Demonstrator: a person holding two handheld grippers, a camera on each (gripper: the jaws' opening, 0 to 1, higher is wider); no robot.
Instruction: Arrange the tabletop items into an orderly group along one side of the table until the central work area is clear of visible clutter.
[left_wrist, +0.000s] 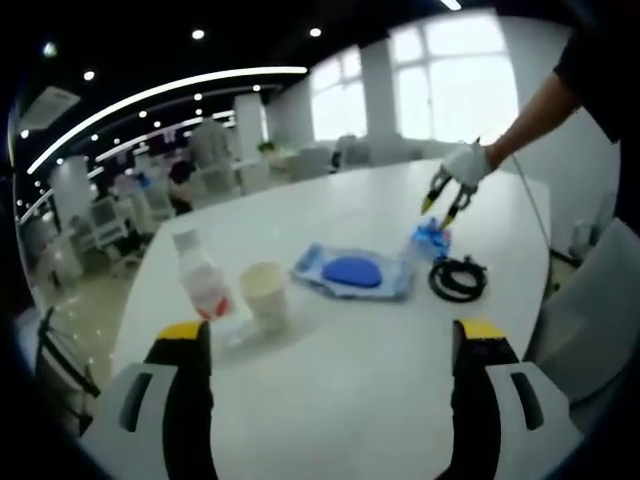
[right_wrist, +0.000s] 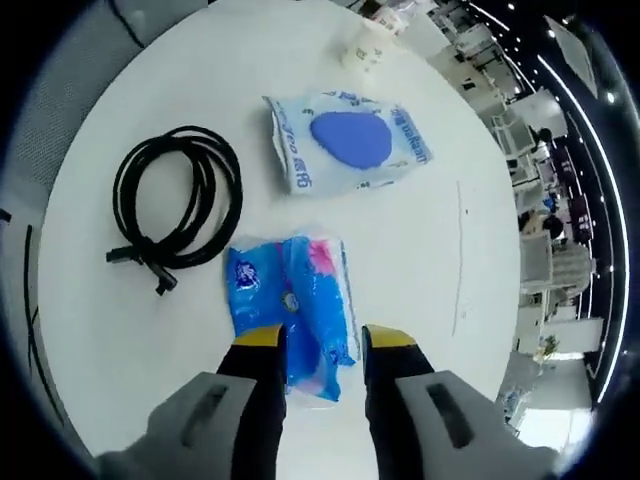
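Step in hand, by my reading: first pick of the tidy-up, aimed at the blue tissue pack (right_wrist: 292, 312).

Right tool (right_wrist: 324, 338): jaws apart, yellow tips straddling the near end of the tissue pack. The pack lies flat on the white desk (right_wrist: 470, 250). Whether the tips touch the wrapper or hover just over it, I cannot tell. In the left gripper view the same tool (left_wrist: 446, 205) hangs over the pack (left_wrist: 428, 240) at the far side of the desk, held by a gloved hand (left_wrist: 470, 163).

Left tool (left_wrist: 335, 335): jaws wide apart, nothing between them, held back at the near edge of the desk (left_wrist: 340, 400).

Layout of items:
- coiled black cable (right_wrist: 180, 205), just beside the tissue pack, apart from it
- wet-wipe packet with blue oval lid (right_wrist: 345, 140), beyond the tissue pack, flat
- paper cup (left_wrist: 266, 293) and plastic bottle with red label (left_wrist: 203, 280), upright, close together, near the left tool
- all five spread across the middle of the desk; no group formed yet along any side

Judgement: task barely started.

Next move calls for: settle the right tool so the pack sits between the jaws, close across its narrow width, lift clear without snagging the cable. The wrapper looks soft and slick, so a shallow pinch at the end may slip; a deeper bite seems safer. The left tool is placed to take the cup or bottle.
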